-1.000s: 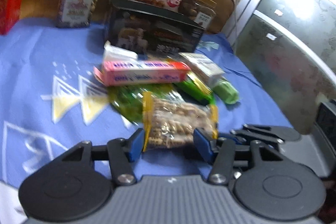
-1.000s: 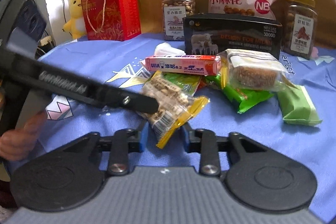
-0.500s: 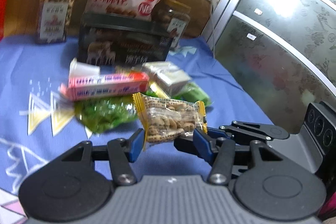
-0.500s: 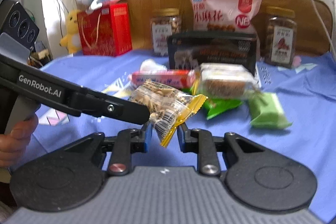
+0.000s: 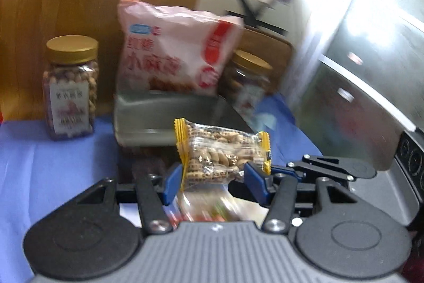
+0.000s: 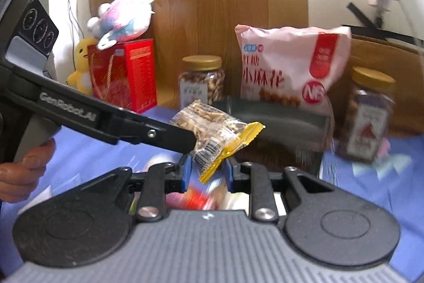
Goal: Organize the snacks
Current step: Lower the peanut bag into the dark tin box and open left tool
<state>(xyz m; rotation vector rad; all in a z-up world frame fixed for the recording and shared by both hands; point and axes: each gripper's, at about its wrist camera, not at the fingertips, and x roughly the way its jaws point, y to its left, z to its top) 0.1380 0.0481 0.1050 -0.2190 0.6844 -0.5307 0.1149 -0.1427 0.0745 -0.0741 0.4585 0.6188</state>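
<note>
Clear yellow-edged snack packet (image 5: 224, 154) held aloft between pads of left claw (image 5: 213, 178); yellow end seal pinched in right claw (image 6: 206, 171). Right wrist view alone: red gift box (image 6: 124, 73), plush toy (image 6: 123, 16).

Left gripper (image 5: 213, 178) jaws clamp clear yellow-edged snack packet (image 5: 222, 151), raised before the dark box (image 5: 169, 116).
</note>
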